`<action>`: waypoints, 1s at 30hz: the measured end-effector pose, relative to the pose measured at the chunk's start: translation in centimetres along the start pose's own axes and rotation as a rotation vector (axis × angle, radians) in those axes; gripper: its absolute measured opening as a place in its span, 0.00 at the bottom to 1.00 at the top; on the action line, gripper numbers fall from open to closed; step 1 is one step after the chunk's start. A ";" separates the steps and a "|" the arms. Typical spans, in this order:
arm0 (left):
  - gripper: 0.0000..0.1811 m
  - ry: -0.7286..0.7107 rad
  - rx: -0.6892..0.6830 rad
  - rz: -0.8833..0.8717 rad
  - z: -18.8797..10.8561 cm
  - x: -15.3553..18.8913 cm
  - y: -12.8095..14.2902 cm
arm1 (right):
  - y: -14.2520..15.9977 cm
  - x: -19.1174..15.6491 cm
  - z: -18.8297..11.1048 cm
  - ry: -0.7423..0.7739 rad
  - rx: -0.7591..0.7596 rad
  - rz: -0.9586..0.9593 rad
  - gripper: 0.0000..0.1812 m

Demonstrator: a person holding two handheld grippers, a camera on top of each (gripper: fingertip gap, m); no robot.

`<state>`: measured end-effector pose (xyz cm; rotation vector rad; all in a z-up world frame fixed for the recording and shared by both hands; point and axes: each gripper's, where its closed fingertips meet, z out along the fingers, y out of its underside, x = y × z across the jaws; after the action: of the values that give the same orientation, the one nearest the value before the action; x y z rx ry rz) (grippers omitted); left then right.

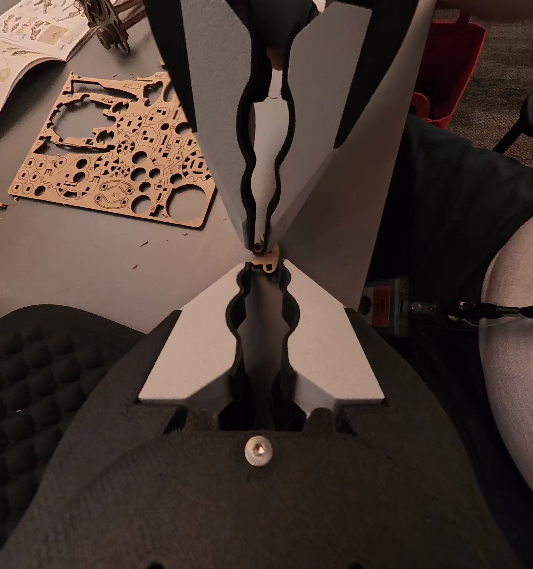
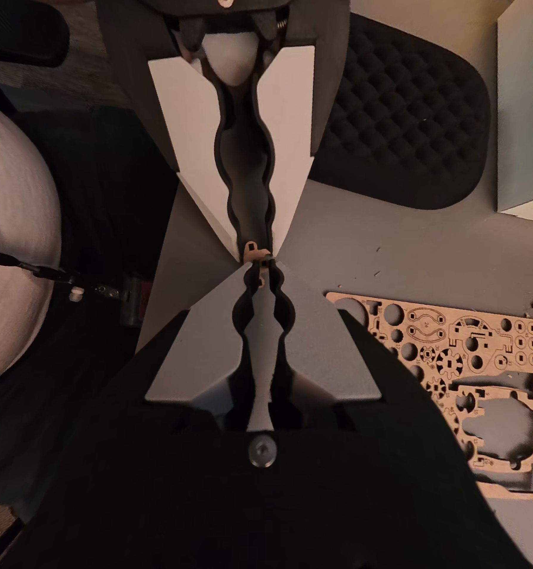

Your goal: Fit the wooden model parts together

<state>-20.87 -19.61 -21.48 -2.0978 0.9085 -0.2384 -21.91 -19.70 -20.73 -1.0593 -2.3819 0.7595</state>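
My left gripper (image 1: 265, 264) is shut on a small flat wooden part (image 1: 267, 261) with little square holes. My right gripper (image 1: 259, 244) comes in from the top of the left wrist view, tip to tip with the left one, and is shut on a smaller wooden part (image 1: 258, 247). The two parts touch where the tips meet, just above the grey table (image 1: 74, 261). In the right wrist view my right gripper (image 2: 262, 266) pinches its part (image 2: 261, 272), and the left gripper (image 2: 254, 251) holds its own part (image 2: 250, 248) from above. How the parts seat is hidden by the fingertips.
A wooden sheet with cut-out shapes (image 1: 111, 154) lies flat on the table, also in the right wrist view (image 2: 443, 369). An open booklet (image 1: 28, 30) and a partly built wooden model (image 1: 111, 27) sit at the far left. A black foam pad (image 2: 397, 123) and a box (image 2: 520, 107) lie near. A person's lap borders the table edge. My left and right fingertips are right by each other.
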 end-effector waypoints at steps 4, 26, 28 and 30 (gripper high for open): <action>0.09 -0.002 0.000 0.002 0.0 0.0 0.0 | 0.0 0.0 0.0 0.043 -0.007 -0.015 0.03; 0.09 0.004 0.000 -0.001 0.0 0.0 0.0 | 0.2 -0.2 0.0 -0.151 -0.177 0.015 0.03; 0.09 0.004 0.000 -0.001 0.0 0.0 0.0 | 0.2 -0.2 0.0 -0.180 -0.189 0.023 0.03; 0.09 0.004 0.000 -0.001 0.0 0.0 0.0 | 0.3 -0.2 0.0 -0.203 -0.199 0.027 0.03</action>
<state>-20.85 -19.58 -21.50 -2.0982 0.9100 -0.2427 -21.64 -19.70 -20.95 -1.1430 -2.6663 0.6786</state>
